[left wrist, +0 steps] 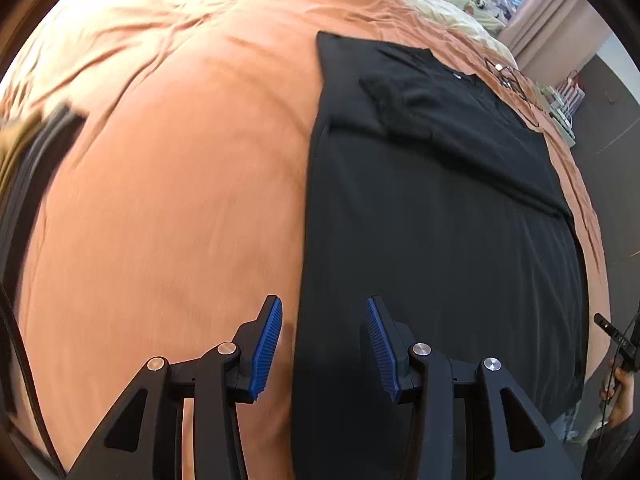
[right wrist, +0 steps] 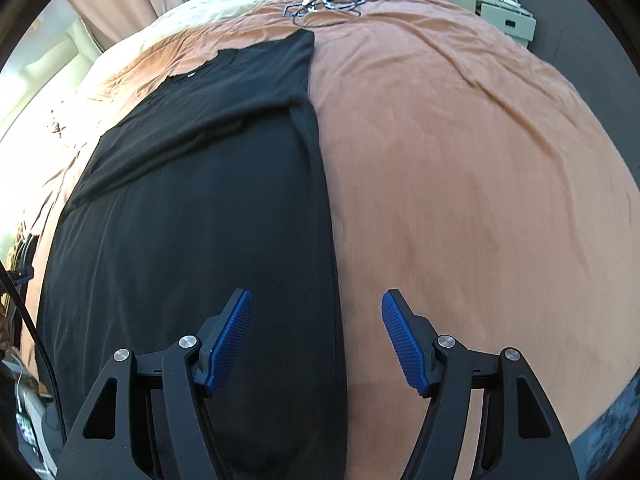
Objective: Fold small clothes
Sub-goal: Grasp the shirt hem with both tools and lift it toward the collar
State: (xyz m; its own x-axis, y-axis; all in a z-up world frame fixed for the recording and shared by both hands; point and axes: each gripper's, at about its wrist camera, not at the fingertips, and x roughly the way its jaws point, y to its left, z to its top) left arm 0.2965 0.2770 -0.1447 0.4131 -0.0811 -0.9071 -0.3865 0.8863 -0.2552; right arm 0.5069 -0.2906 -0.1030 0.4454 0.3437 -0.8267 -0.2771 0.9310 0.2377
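Item: black T-shirt (left wrist: 440, 240), lying flat on the orange bed sheet (left wrist: 180, 200), both long sides already folded in, sleeves tucked on top.

Risk, as I judge it: pinching sheet along with the hem, or lifting unevenly, which would skew the narrow strip or let the tucked sleeves slide out.

Left hand-held gripper (left wrist: 325, 344): released, part open, empty, over the shirt's left edge. Right hand-held gripper (right wrist: 317, 340): released, wider, empty, straddling the right edge.

Far: cable tangle (right wrist: 326, 3), untouched.
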